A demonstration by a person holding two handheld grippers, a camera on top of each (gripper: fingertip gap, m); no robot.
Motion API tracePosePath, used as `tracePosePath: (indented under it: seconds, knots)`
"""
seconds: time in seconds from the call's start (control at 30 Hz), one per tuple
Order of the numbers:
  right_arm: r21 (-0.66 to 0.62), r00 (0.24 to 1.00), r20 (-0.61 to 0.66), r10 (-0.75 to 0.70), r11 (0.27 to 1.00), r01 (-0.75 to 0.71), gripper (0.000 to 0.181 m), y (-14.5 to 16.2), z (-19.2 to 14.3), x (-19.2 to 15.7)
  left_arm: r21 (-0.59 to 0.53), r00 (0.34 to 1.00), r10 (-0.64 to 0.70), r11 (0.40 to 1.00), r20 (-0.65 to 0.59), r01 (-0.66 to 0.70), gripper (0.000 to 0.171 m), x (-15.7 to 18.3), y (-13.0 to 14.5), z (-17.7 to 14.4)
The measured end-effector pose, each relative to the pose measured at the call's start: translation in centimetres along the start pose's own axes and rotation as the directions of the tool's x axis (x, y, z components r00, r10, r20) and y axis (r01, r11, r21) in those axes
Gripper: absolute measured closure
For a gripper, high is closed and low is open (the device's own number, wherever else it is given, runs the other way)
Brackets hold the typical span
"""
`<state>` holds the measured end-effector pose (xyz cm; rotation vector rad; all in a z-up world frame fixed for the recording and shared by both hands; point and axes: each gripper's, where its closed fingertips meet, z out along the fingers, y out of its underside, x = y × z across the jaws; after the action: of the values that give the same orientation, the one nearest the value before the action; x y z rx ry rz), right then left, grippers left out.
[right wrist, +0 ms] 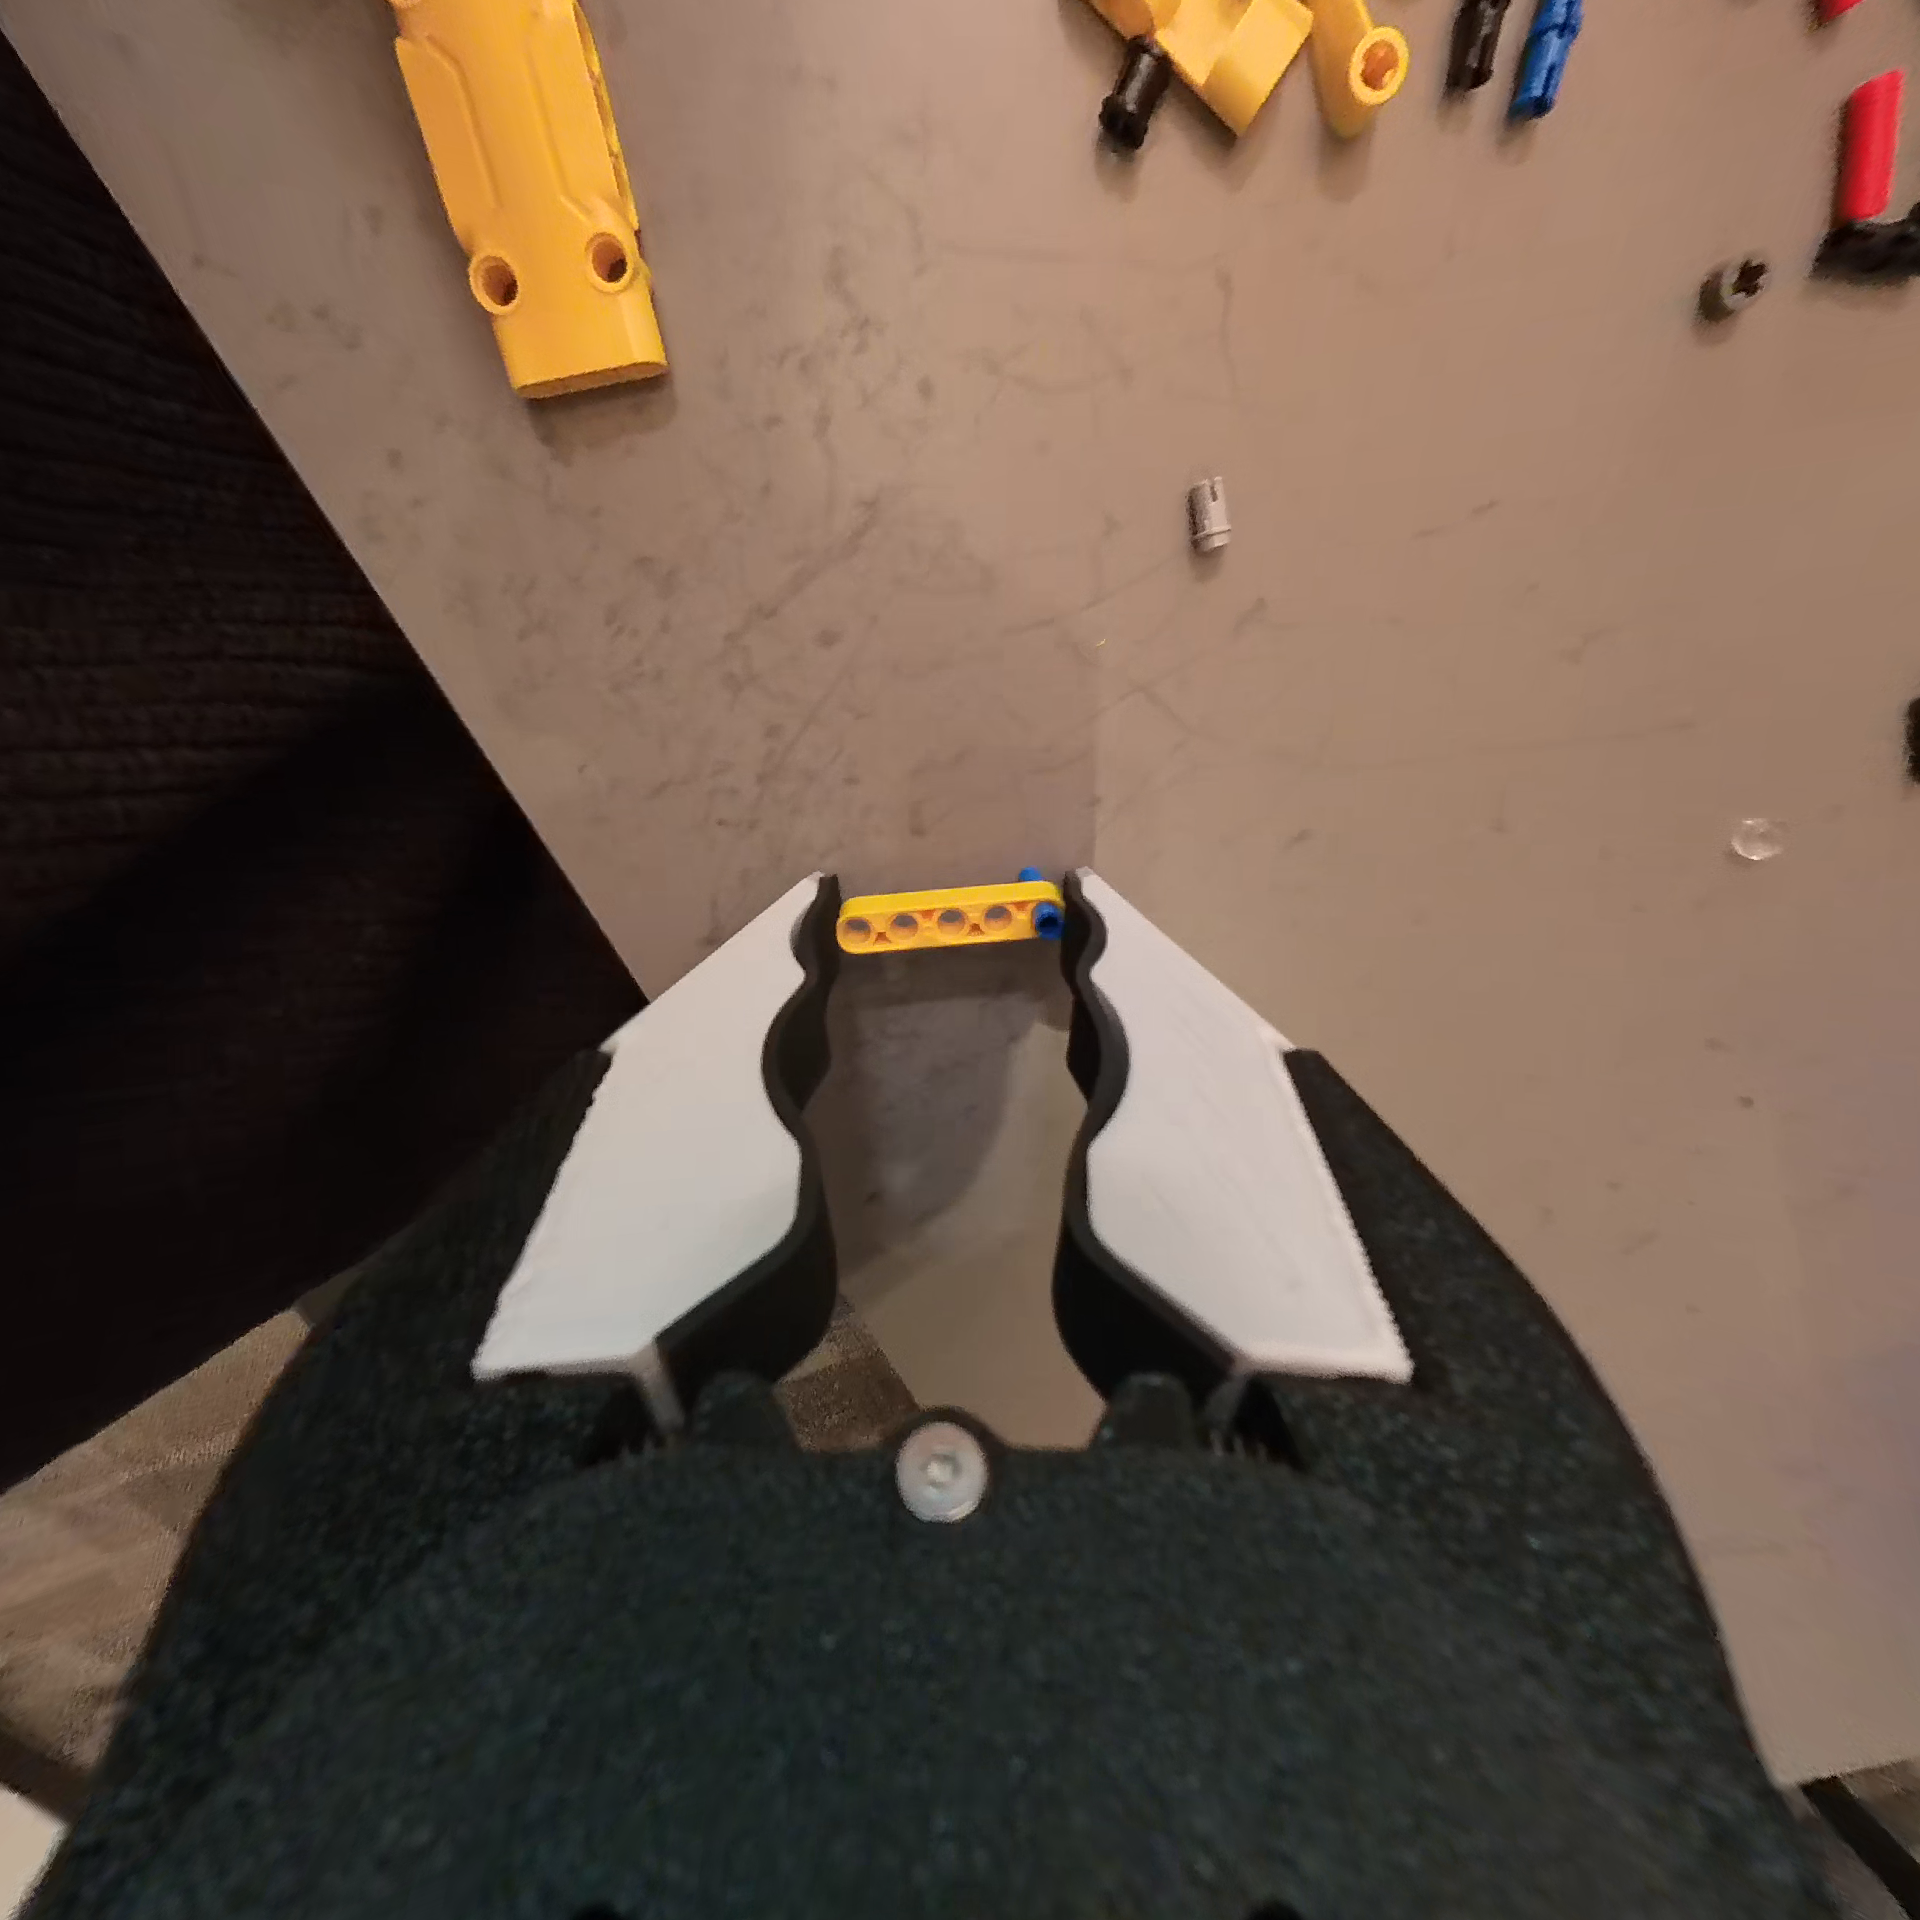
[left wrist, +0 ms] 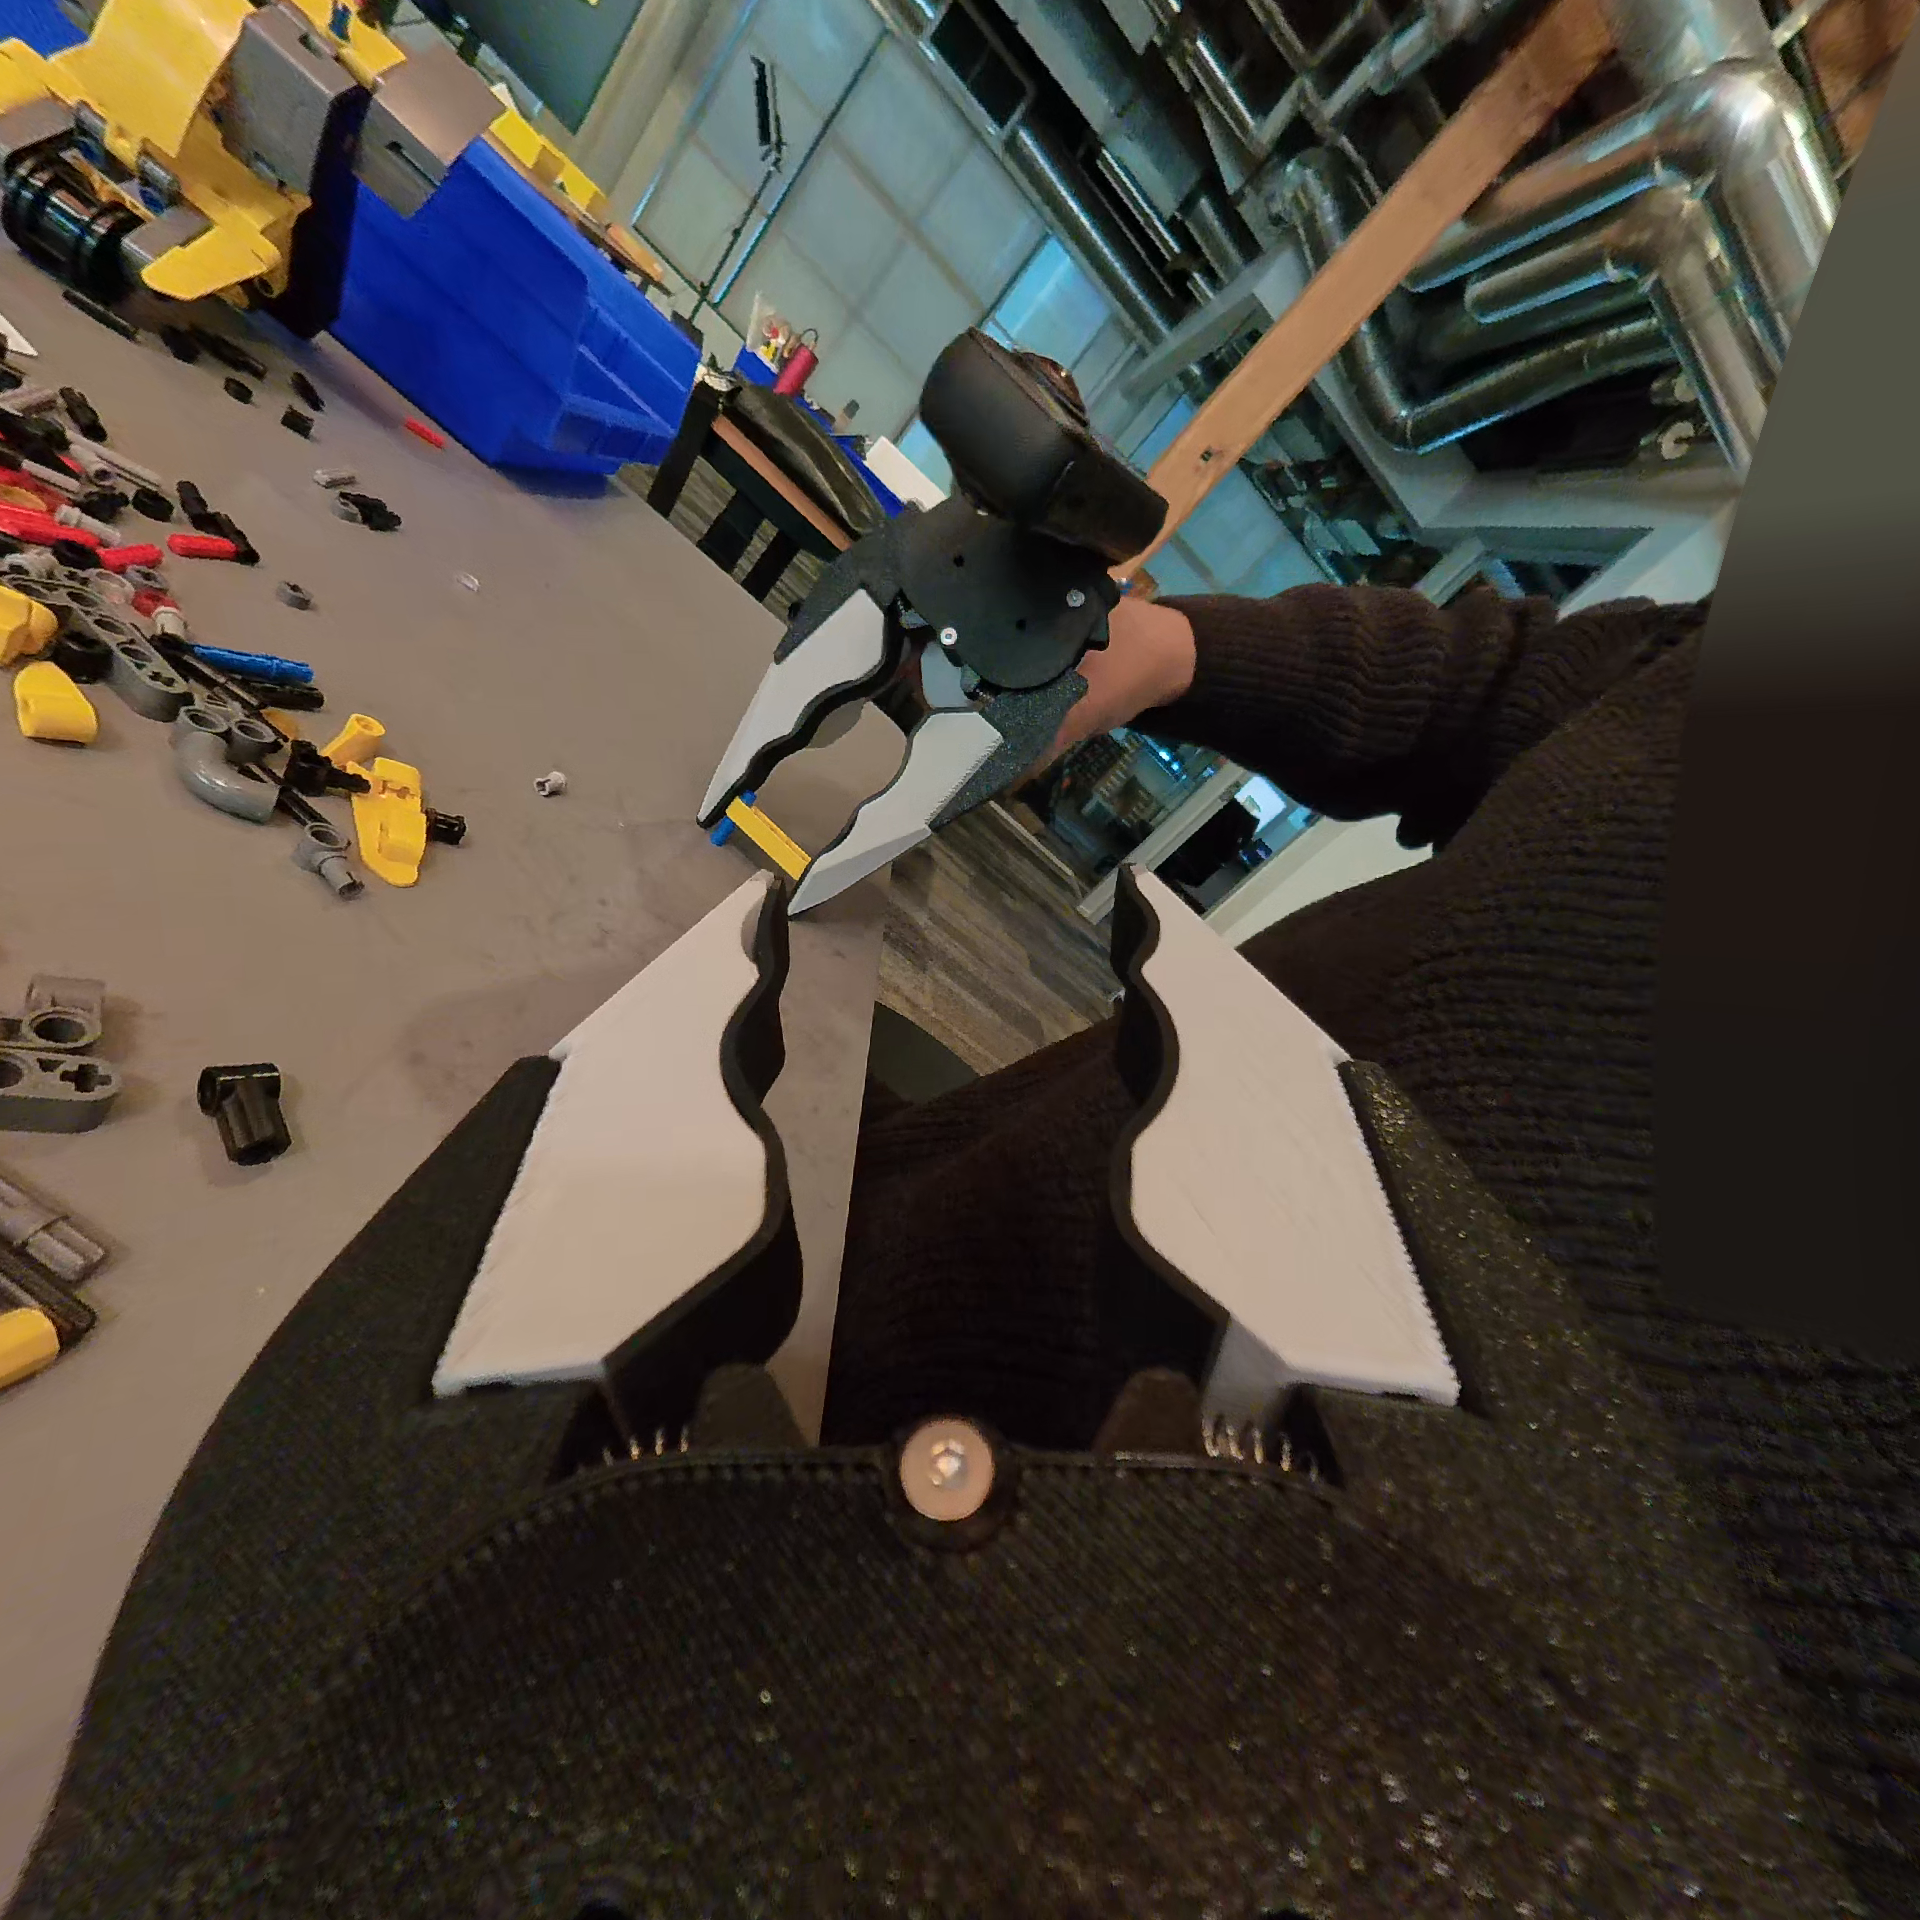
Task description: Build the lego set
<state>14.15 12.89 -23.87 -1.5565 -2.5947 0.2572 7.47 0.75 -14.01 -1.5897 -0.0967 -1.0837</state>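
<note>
A big room with shiny metal pipes [left wrist: 1538, 260] and a long wooden beam [left wrist: 1382, 239] is showing behind everything in the left wrist view. A grey bench [right wrist: 1351, 675] is filling most of both views, and its top is looking scuffed and marked. A blue bin [left wrist: 499, 312] is sitting on the far part of the bench, and a half-built yellow and grey model [left wrist: 208, 135] is resting beside it. A person's arm in a dark knitted sleeve [left wrist: 1351, 696] is reaching in from the side.

Lots of loose pieces [left wrist: 156, 644] in red, black, grey, yellow and blue are lying spread over the bench. A long yellow panel [right wrist: 540, 197] is lying well apart from the others, near the bench edge.

The left gripper [left wrist: 945, 883] is hanging over the bench edge with its jaws spread wide and nothing between them.

The right gripper [right wrist: 951, 894] is pointing down at the bench. A small yellow beam [right wrist: 940, 920] with a row of holes is sitting right between its tips, with a blue pin [right wrist: 1044, 914] in one end. The jaws are looking as if they are pinching the beam at both ends, but the pin end is hard to see clearly.
</note>
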Motion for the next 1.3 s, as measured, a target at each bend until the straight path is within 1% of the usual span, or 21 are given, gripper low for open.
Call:
tracePosePath:
  seconds: [0.1,0.13,0.17,0.23,0.27,0.3,0.33,0.4,0.47,0.53,0.6,0.63,0.7,0.73,0.83,0.9,1.0,1.17,1.2,1.3]
  knots:
    - [0.016,0.999,-0.036,-0.009,1.0,0.01,0.138,-0.2,-0.3,0.2,-0.003,1.0,-0.009,1.0,0.006,0.009,0.111,-0.1,0.0,0.1]
    - [0.073,0.998,-0.055,-0.013,0.997,0.017,0.138,-1.5,-0.8,0.4,-0.008,1.0,-0.014,1.0,0.01,0.014,0.11,-0.2,0.0,0.2]
    - [0.174,0.998,-0.068,-0.01,0.984,0.022,0.138,-3.7,-1.8,0.3,-0.014,1.0,-0.016,1.0,0.019,0.016,0.109,-0.4,0.0,0.3]
    - [0.395,0.997,-0.076,-0.016,0.918,0.045,0.138,-8.7,-4.6,-0.6,-0.011,0.998,-0.011,1.0,0.064,0.012,0.106,-1.0,-0.2,0.6]
    - [0.476,0.993,-0.109,-0.044,0.874,0.091,0.138,-10.7,-5.9,-1.1,-0.002,0.996,-0.004,1.0,0.094,0.005,0.104,-1.5,-0.5,0.8]
    - [0.529,0.983,-0.165,-0.082,0.834,0.158,0.137,-12.3,-6.7,-1.5,0.014,0.992,0.013,1.0,0.127,-0.015,0.102,-1.8,-1.0,0.9]
    - [0.552,0.965,-0.235,-0.12,0.8,0.234,0.137,-13.4,-7.1,-1.9,0.036,0.985,0.041,0.998,0.168,-0.047,0.101,-2.3,-1.7,0.8]
    - [0.556,0.906,-0.382,-0.183,0.738,0.383,0.137,-15.0,-6.9,-2.5,0.064,0.966,0.102,0.991,0.239,-0.12,0.101,-2.7,-2.9,0.6]
    - [0.563,0.851,-0.485,-0.202,0.672,0.48,0.137,-16.1,-6.4,-2.9,0.055,0.937,0.157,0.982,0.312,-0.183,0.108,-3.5,-3.6,0.5]
    - [0.593,0.833,-0.523,-0.181,0.624,0.508,0.138,-16.9,-6.1,-3.1,0.012,0.904,0.204,0.974,0.374,-0.225,0.119,-4.4,-3.8,0.5]
    - [0.643,0.845,-0.516,-0.144,0.587,0.492,0.138,-17.4,-6.1,-3.1,-0.02,0.876,0.243,0.966,0.417,-0.258,0.13,-5.1,-3.9,0.6]
    - [0.657,0.847,-0.515,-0.13,0.575,0.488,0.138,-17.5,-6.2,-3.0,-0.035,0.868,0.266,0.96,0.419,-0.277,0.132,-5.1,-3.9,0.7]
    - [0.651,0.844,-0.519,-0.138,0.576,0.495,0.137,-17.5,-5.8,-2.8,-0.053,0.853,0.31,0.947,0.419,-0.318,0.146,-4.8,-3.9,0.9]
    - [0.644,0.838,-0.527,-0.143,0.575,0.504,0.137,-17.4,-5.7,-2.8,-0.064,0.846,0.327,0.941,0.421,-0.332,0.148,-4.8,-3.9,1.0]
    - [0.632,0.829,-0.535,-0.163,0.573,0.521,0.137,-17.1,-5.5,-2.9,-0.1,0.827,0.368,0.927,0.425,-0.361,0.149,-5.0,-3.4,1.2]
    - [0.64,0.838,-0.52,-0.167,0.573,0.512,0.137,-16.9,-5.4,-3.0,-0.105,0.832,0.37,0.927,0.414,-0.36,0.149,-4.9,-3.3,1.3]
    - [0.659,0.856,-0.492,-0.157,0.575,0.484,0.138,-16.9,-5.5,-3.1,-0.098,0.833,0.367,0.928,0.414,-0.36,0.15,-4.9,-3.4,1.2]
    - [0.69,0.872,-0.469,-0.139,0.559,0.46,0.138,-17.2,-5.9,-3.3,-0.071,0.816,0.376,0.92,0.439,-0.386,0.152,-4.8,-3.8,0.9]
    - [0.698,0.877,-0.461,-0.135,0.555,0.453,0.142,-17.3,-6.0,-3.3,-0.068,0.81,0.378,0.918,0.447,-0.391,0.154,-4.8,-3.9,0.8]
    - [0.693,0.865,-0.483,-0.138,0.543,0.474,0.144,-17.3,-6.1,-3.2,-0.057,0.817,0.361,0.924,0.449,-0.377,0.156,-4.8,-3.8,0.8]
